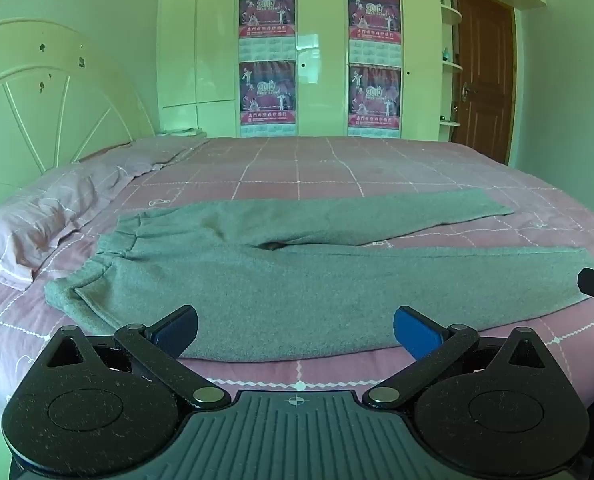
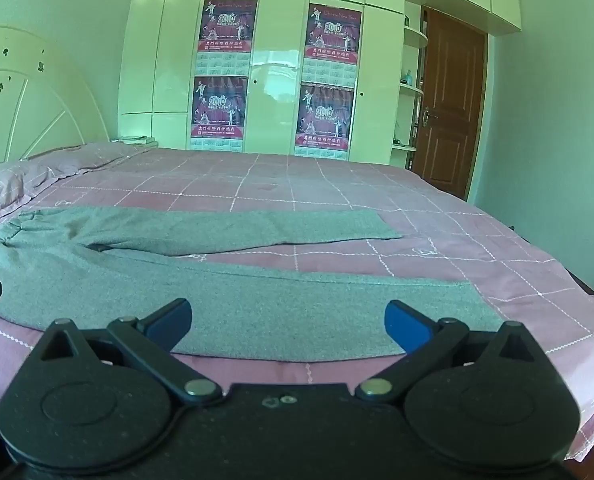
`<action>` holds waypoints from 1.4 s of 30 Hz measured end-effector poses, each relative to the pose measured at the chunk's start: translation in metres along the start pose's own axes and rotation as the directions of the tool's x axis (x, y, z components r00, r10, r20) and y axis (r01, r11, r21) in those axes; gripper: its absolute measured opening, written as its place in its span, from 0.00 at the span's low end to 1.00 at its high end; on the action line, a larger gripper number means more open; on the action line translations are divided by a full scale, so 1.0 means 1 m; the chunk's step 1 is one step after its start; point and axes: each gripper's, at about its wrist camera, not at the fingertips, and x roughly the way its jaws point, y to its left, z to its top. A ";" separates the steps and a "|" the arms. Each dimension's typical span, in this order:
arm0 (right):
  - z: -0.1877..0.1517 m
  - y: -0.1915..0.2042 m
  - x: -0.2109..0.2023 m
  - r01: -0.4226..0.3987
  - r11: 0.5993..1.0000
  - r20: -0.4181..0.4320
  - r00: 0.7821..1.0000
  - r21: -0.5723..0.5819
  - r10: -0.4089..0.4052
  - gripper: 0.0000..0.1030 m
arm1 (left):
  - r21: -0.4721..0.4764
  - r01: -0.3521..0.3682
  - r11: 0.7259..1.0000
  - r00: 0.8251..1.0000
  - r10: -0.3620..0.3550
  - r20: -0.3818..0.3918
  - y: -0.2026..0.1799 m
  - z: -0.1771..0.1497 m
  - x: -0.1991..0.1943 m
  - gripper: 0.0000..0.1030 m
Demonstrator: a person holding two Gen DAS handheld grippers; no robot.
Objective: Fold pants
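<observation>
Item: grey pants [image 1: 297,280] lying spread, legs apart; you are holding left gripper [image 1: 295,334] and right gripper [image 2: 289,326] wide open, empty, risking pinching bedsheet [image 1: 337,372] beneath the near hem.

The left gripper [image 1: 295,330], black with blue-padded fingers [image 1: 415,334], has its jaws spread wide; the matching right gripper [image 2: 289,322] is equally splayed, nothing between.

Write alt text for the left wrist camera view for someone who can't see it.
Grey pants lie spread flat, legs apart, on a bed with a pink checked sheet. The open left claw hovers at their near edge, holding nothing. A pillow lies left; a white wardrobe stands behind.
</observation>
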 end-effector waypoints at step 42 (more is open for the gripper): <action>0.001 -0.001 0.001 -0.003 1.000 -0.004 1.000 0.004 0.003 0.95 | 0.002 -0.005 1.000 1.000 0.005 0.002 0.001 0.000 0.000 1.00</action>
